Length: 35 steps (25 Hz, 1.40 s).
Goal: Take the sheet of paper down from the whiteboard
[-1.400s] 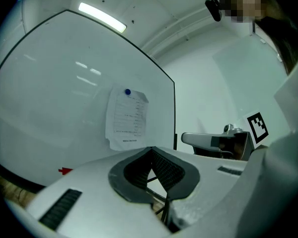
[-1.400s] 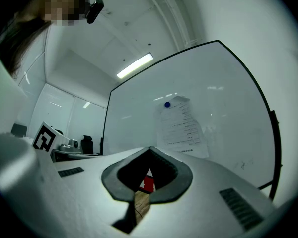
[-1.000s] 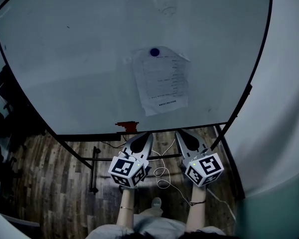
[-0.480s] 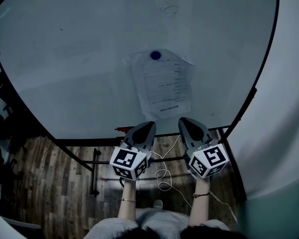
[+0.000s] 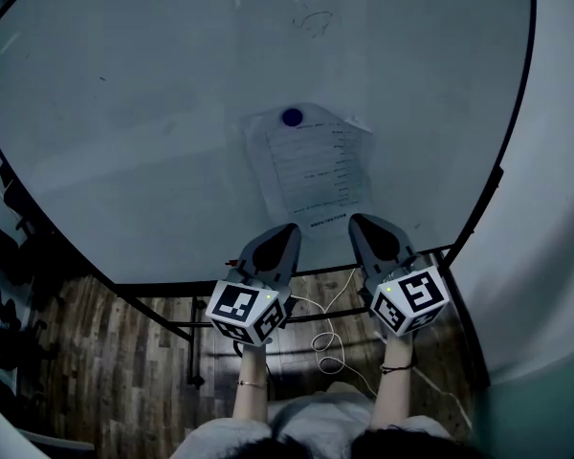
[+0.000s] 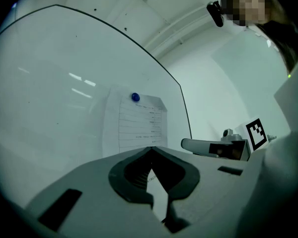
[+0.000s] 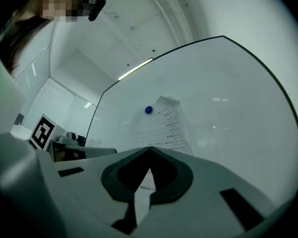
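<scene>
The sheet of paper (image 5: 311,172) hung on the whiteboard (image 5: 143,113), pinned near its top edge by a blue magnet (image 5: 292,117). Both claws were pressed together with nothing between them. The left claw (image 5: 287,229) pointed at the board just below the sheet's lower left corner, and the right claw (image 5: 360,220) just below its lower right corner. Whether either tip touched the paper could not be told.

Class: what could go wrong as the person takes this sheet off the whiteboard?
One blue magnet pins the sheet of paper at its top; tugging from below might tear it or drop the magnet. The left gripper and right gripper are both shut, so pushing in could crumple the sheet's lower edge.
</scene>
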### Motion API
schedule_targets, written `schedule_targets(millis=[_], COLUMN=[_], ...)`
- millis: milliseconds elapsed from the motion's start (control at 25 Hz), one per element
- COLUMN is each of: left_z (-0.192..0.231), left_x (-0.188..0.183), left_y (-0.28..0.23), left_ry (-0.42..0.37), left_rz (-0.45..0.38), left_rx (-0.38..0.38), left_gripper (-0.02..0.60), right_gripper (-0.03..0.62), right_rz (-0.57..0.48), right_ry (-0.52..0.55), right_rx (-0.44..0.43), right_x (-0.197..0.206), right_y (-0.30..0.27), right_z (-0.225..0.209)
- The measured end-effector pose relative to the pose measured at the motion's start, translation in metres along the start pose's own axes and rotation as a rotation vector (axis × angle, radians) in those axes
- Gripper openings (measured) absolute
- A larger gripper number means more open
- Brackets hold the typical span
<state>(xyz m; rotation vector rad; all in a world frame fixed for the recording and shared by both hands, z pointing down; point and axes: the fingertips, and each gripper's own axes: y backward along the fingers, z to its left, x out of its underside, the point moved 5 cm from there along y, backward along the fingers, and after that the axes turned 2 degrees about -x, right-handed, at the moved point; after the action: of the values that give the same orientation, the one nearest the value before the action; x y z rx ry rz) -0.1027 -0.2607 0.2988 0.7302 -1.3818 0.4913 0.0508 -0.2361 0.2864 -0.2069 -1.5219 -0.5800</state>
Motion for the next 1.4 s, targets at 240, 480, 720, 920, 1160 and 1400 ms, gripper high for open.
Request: schedule_targets(millis=[240, 480, 720, 920, 1160, 1400], left_z=[0.004, 0.011, 0.019, 0.016, 0.011, 0.009], left_x=[-0.023, -0.047, -0.079, -0.101, -0.104, -0.107], left_y=[-0.018, -0.038, -0.048, -0.054, -0.061, -0.069], left_ry=[-0.050, -0.104, -0.190, -0.220, -0.277, -0.305], left_rz=[-0.039, -0.041, -0.077, -0.114, -0.095, -0.069], left_rx=[-0.073, -0.179, -0.307, -0.358, -0.397, -0.423], left_gripper=[0.005, 0.005, 0.006, 0.015, 0.053, 0.121], right_gripper=[0.000, 0.000, 0.002, 0.002, 0.042, 0.077], right_rz=[-0.029, -0.005, 0.004, -0.005, -0.019, -0.014], right_ry=[0.039, 0.054, 0.053, 0.045, 0.034, 0.025], right_rx=[0.006, -0.010, -0.019, -0.048, -0.075, -0.088], right_x=[-0.024, -0.035, -0.038, -0.038, -0.037, -0.035], right_y=[-0.013, -0.018, -0.019, -0.021, -0.023, -0.024], right_z=[-0.026, -0.046, -0.058, -0.061, -0.066, -0.070])
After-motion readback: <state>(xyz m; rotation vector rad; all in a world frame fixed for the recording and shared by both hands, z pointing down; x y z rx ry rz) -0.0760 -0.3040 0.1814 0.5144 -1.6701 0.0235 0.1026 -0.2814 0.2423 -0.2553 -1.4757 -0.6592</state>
